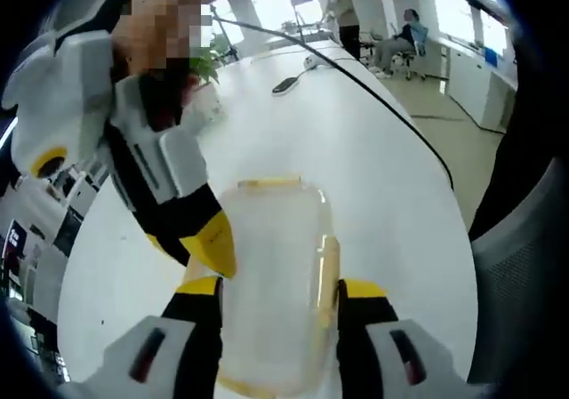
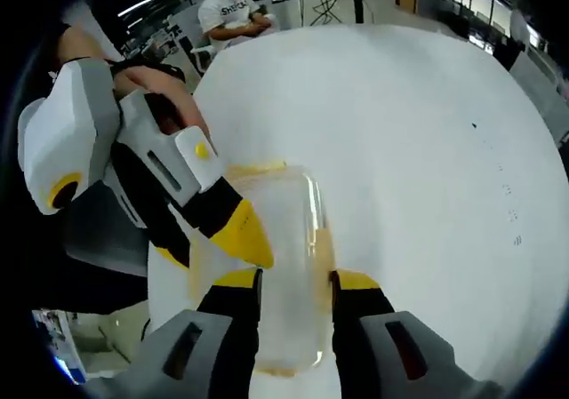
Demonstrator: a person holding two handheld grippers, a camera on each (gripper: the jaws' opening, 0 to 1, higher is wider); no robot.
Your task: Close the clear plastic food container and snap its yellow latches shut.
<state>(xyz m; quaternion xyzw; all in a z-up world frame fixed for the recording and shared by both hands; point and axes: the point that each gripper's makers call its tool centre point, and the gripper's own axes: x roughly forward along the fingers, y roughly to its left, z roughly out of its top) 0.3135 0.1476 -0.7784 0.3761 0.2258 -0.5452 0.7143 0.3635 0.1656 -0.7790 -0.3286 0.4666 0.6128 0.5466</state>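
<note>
In the left gripper view, the clear plastic food container (image 1: 274,279) lies on the white bench (image 1: 373,177), reaching from the centre down toward 6 o'clock. The left gripper (image 1: 280,297) has its two yellow-tipped jaws on either long side of the container, touching its walls, so it is pinching the container. A yellow latch (image 1: 267,184) shows along the container's far short edge, and another (image 1: 331,257) runs down its side at about 4 o'clock from the centre. The right gripper (image 1: 213,243) comes in from 10 o'clock, its yellow tip resting against the container's edge just beside the left gripper's jaw; whether its jaws are spread or pressed together cannot be told here. At 12 o'clock a black cable (image 1: 356,79) trails across the bench, and people (image 1: 342,12) are by desks beyond.

In the right gripper view, the container (image 2: 289,266) again sits between the camera's own jaws, the right gripper (image 2: 296,283) pinching its walls from both sides. The left gripper (image 2: 240,230) enters from 9 o'clock, its yellow tip touching the container's lid near the corner. A hand (image 2: 147,83) holds that gripper's white body. A yellow latch (image 2: 258,166) edges the far end of the container. The bench (image 2: 427,150) stretches pale toward 1 o'clock, and a person (image 2: 233,12) sits at 12 o'clock.
</note>
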